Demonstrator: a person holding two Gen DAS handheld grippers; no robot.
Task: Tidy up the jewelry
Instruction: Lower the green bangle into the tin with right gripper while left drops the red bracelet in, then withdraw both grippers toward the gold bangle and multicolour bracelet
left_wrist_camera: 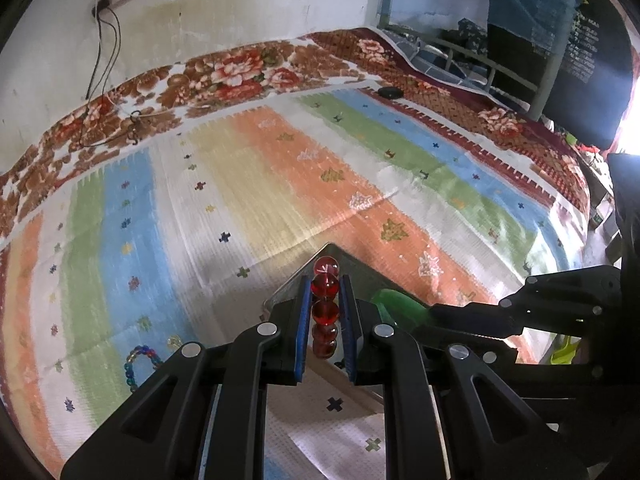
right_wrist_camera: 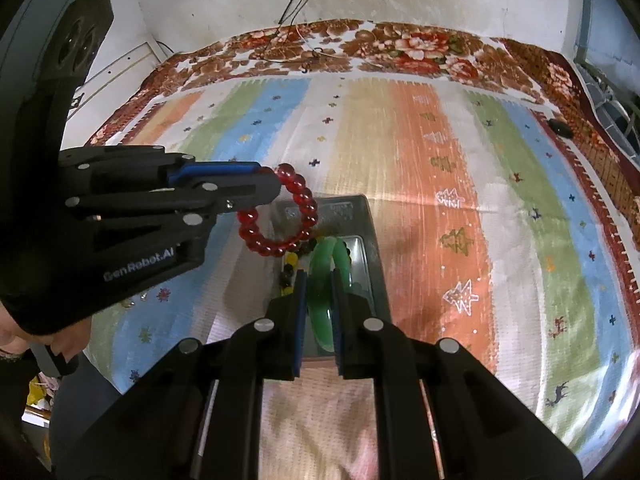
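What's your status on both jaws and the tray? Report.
Left gripper shut on red glass-bead bracelet. Right gripper shut on green jade-like bangle. Both above grey rectangular tray; nothing in the way.

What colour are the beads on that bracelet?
Red, see-through beads on the bracelet; clearest in the right wrist view.

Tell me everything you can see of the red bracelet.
The red bracelet is a ring of round, glossy, translucent red beads that look like glass. The left tongs are shut on one side of it, so the loop hangs free in the air over the grey tray, beside the green bangle. Nothing else touches it.
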